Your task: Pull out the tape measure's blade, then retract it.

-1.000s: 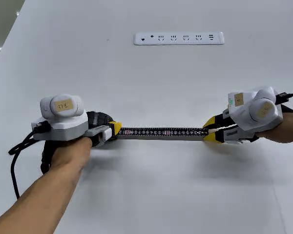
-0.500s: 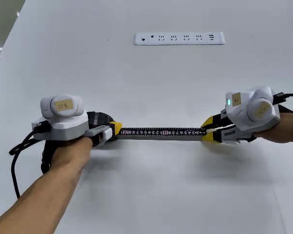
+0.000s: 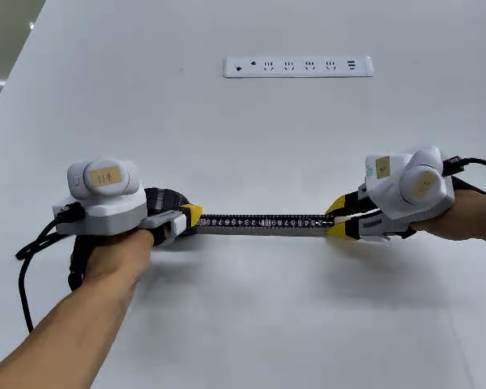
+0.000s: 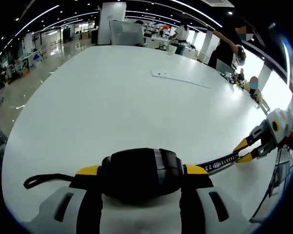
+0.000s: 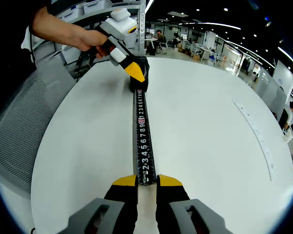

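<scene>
At the near side of the white table (image 3: 251, 130), the left gripper (image 3: 181, 220) is closed around the black tape measure (image 3: 164, 199), while the right gripper (image 3: 337, 217) pinches the tip of its blade (image 3: 263, 221) (drawn out straight, numbers up) between nearly closed jaws.

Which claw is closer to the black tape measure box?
Left. The left claw grips the case; the right claw pinches the pulled-out blade at its far end.
</scene>
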`<state>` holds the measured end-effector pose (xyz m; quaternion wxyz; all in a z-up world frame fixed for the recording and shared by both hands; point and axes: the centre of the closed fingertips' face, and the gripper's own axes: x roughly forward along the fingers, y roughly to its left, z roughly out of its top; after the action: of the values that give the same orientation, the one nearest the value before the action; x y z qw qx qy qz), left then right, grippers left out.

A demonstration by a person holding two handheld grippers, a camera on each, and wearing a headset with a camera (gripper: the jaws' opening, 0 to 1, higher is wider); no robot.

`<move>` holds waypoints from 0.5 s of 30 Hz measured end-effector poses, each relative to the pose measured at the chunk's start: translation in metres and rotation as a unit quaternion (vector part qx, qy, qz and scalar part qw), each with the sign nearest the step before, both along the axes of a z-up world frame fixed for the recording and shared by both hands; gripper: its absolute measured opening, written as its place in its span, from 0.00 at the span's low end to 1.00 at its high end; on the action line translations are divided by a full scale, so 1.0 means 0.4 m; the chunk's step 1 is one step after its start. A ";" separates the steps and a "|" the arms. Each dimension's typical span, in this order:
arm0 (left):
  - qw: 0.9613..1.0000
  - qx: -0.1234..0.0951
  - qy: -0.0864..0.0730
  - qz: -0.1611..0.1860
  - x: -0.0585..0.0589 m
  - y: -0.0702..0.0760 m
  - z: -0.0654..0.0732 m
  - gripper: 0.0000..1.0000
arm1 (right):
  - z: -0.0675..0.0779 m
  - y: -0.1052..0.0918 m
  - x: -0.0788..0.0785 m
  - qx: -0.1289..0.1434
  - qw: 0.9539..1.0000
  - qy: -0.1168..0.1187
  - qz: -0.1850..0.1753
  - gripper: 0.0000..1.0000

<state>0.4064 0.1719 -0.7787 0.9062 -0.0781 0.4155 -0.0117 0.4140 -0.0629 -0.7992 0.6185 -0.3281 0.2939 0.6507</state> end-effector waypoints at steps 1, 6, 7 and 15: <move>1.000 -0.001 0.000 0.000 0.000 0.000 0.000 0.59 | 0.000 0.003 0.000 0.001 1.000 0.000 0.000 0.10; 1.000 -0.002 0.000 0.000 0.000 0.001 0.001 0.59 | 0.003 0.021 -0.003 0.005 1.000 0.001 0.002 0.10; 1.000 -0.002 0.000 -0.001 0.000 0.001 0.001 0.59 | 0.003 0.024 -0.002 0.006 1.000 0.002 0.001 0.10; 1.000 -0.003 0.001 0.000 0.000 0.002 0.000 0.59 | -0.001 0.043 0.001 0.009 1.000 0.002 0.003 0.10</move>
<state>0.4064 0.1728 -0.7786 0.9057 -0.0811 0.4160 -0.0133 0.4143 -0.0457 -0.7996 0.6189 -0.3221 0.2877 0.6560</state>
